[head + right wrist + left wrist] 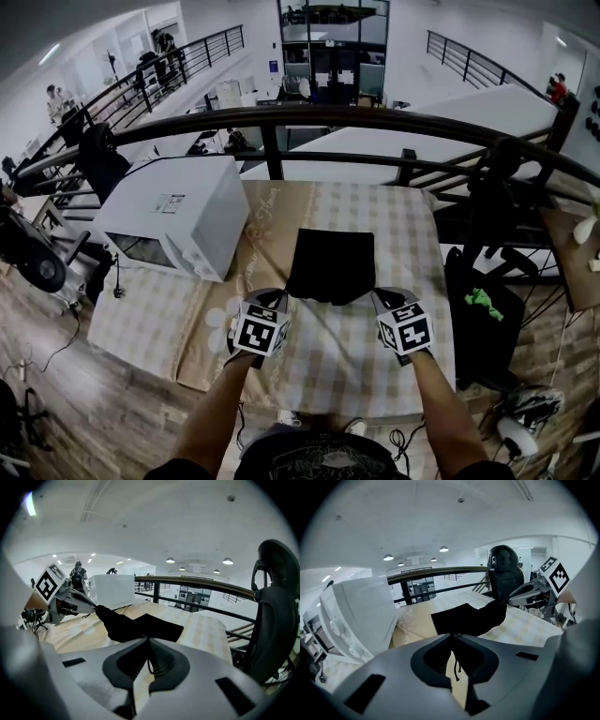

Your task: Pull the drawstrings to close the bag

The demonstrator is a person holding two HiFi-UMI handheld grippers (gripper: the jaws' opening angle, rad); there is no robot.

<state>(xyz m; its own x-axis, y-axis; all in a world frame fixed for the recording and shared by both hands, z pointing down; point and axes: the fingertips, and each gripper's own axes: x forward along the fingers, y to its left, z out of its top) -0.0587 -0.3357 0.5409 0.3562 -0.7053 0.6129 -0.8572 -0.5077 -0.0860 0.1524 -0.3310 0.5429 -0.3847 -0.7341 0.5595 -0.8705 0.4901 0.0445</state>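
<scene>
Bag: the black fabric drawstring bag [330, 265] sits at the centre of the head view on the beige checked tablecloth [412, 234]. Its near edge is strung between the two grippers.
Left gripper: the left gripper [281, 299] has its jaws pressed together at the bag's lower-left corner. A thin black left drawstring [456, 666] hangs down between them.
Right gripper: the right gripper [379, 298] is likewise closed tight at the lower-right corner, with a loop of right drawstring [149, 663] caught in its jaws.
Step in hand: probably the pull itself, with each cord drawn outward to gather the mouth.
Doing it well: keep both pinches firm and part the hands evenly toward the left and right frame edges. Hold the pull in line with the mouth, and check that cord rather than fabric is what is held. The light bag may lift or slide instead of cinching.
Count: one bag, two grippers, two drawstrings, one tablecloth, and one white boxy appliance [173, 225] at centre left.
</scene>
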